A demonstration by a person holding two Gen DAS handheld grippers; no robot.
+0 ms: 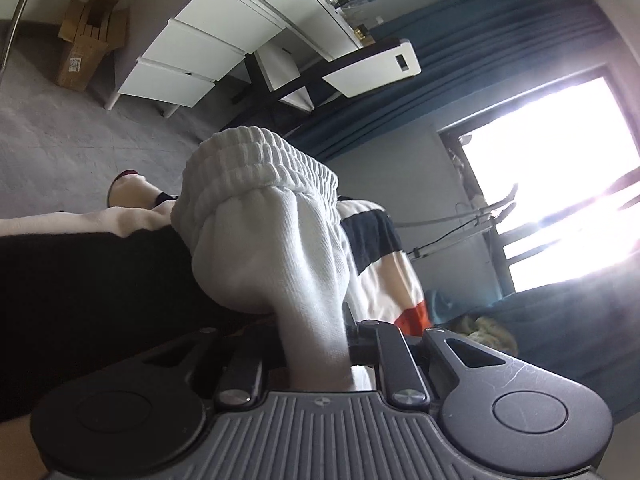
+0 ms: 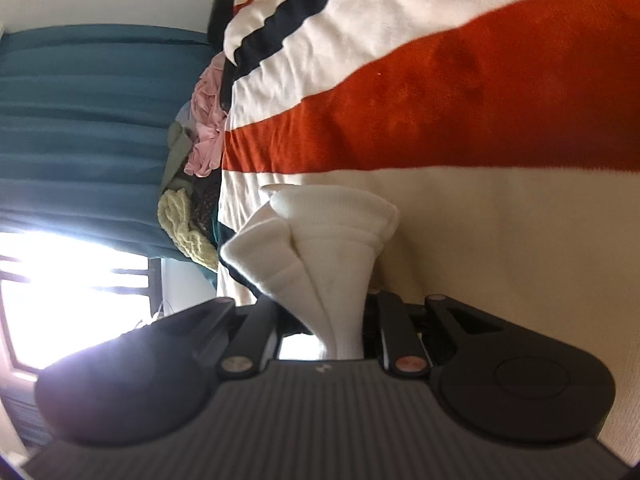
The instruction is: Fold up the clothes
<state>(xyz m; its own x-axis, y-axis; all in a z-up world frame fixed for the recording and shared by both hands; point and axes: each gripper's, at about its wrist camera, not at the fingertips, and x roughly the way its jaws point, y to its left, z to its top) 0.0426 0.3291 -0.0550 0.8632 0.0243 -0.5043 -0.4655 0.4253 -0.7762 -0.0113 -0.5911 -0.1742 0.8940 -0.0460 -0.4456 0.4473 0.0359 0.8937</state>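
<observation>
My left gripper point(image 1: 316, 344) is shut on a white ribbed hem point(image 1: 260, 184) of a garment, which bunches up just ahead of the jaws. The garment is a cream sweater with navy and orange stripes point(image 1: 384, 256), hanging past the hem. My right gripper point(image 2: 340, 320) is shut on another white ribbed hem point(image 2: 332, 236), folded in several layers. The striped sweater body point(image 2: 440, 92) fills the right wrist view close behind it, held up in the air. The fingertips of both grippers are hidden by cloth.
A white drawer unit point(image 1: 188, 60) and a cardboard box point(image 1: 88, 40) stand on the grey floor. Teal curtains point(image 1: 480, 40) frame a bright window point(image 1: 560, 184). A pile of pink, green and yellow clothes point(image 2: 196, 168) lies beside the sweater. A person's dark trousers point(image 1: 80, 300) are close.
</observation>
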